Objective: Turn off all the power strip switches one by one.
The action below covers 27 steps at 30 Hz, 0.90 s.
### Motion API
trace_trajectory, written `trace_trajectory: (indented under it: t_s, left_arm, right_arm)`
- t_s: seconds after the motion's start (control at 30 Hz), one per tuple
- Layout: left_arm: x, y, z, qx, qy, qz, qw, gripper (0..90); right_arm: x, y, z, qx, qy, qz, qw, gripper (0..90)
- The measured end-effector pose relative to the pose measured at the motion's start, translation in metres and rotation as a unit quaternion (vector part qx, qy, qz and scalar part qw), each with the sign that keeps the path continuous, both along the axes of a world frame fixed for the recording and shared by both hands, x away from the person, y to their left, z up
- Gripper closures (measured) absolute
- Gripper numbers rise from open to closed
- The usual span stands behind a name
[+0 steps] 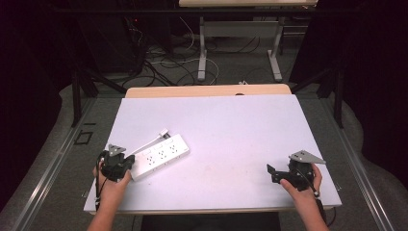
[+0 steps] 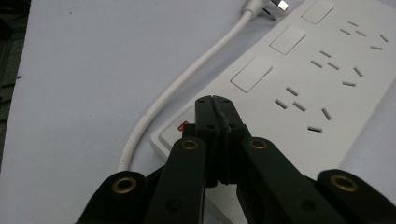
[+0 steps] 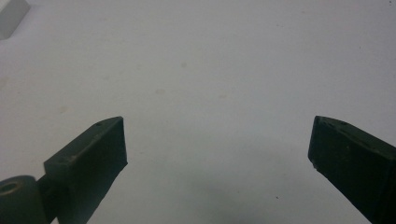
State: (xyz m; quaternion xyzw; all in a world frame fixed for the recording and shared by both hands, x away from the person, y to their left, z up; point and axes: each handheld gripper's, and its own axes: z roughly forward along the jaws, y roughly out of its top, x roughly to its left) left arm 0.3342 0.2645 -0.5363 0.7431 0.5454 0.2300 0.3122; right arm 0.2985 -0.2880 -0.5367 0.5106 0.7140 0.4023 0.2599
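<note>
A long white plastic power strip point(image 1: 159, 155) lies on the left part of the flat white table top point(image 1: 231, 134), close to the person's side. The left gripper point(image 2: 215, 103) has its two black jaws pressed tight together with nothing between them, and the tips sit right over the near end of the strip, by a small red mark point(image 2: 182, 125) (it looks like a switch or light).

If the closed tips push down or sideways there, the strip could slide or spin on the smooth table, because nothing holds it in place. The thin white cord point(image 2: 173, 93) runs along the far side of the strip and could get snagged.

The right gripper point(image 1: 279, 174) is well apart, near the right edge, with its jaws wide open over bare table.

In the high view the strip's long way runs from the lower left up to the upper right. Its holes face up. The cord's white plug point(image 1: 164, 132) lies past the far end, just beside the strip.
</note>
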Motion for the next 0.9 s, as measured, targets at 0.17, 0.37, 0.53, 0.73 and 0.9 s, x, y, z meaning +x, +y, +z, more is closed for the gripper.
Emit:
trace_trajectory:
  t_s: [0.17, 0.37, 0.53, 0.73, 0.9]
  left_arm:
    - [-0.001, 0.0006, 0.0004, -0.004, 0.007, 0.002, 1.0, 90.0]
    - [-0.0011, 0.0007, -0.0005, -0.006, 0.0, 0.002, 1.0, 90.0]
    - [-0.0017, 0.0008, -0.0007, -0.003, -0.003, 0.004, 1.0, 90.0]
    - [-0.0027, 0.0029, -0.0003, -0.008, -0.003, 0.01, 0.9999, 90.0]
    - [-0.0036, 0.0033, 0.0024, -0.014, -0.002, 0.007, 0.9999, 89.1]
  right_arm:
    - [0.0, -0.0004, 0.0, -0.002, -0.002, 0.002, 1.0, 3.8]
    - [0.0001, -0.0002, -0.0004, 0.0, 0.001, 0.001, 1.0, 3.8]
    - [0.0005, -0.0004, -0.0005, -0.001, -0.001, 0.003, 1.0, 3.8]
    - [0.0006, -0.0012, -0.0006, -0.002, 0.0, 0.002, 1.0, 3.8]
    - [0.0012, -0.0023, -0.0011, -0.004, -0.001, 0.002, 1.0, 3.8]
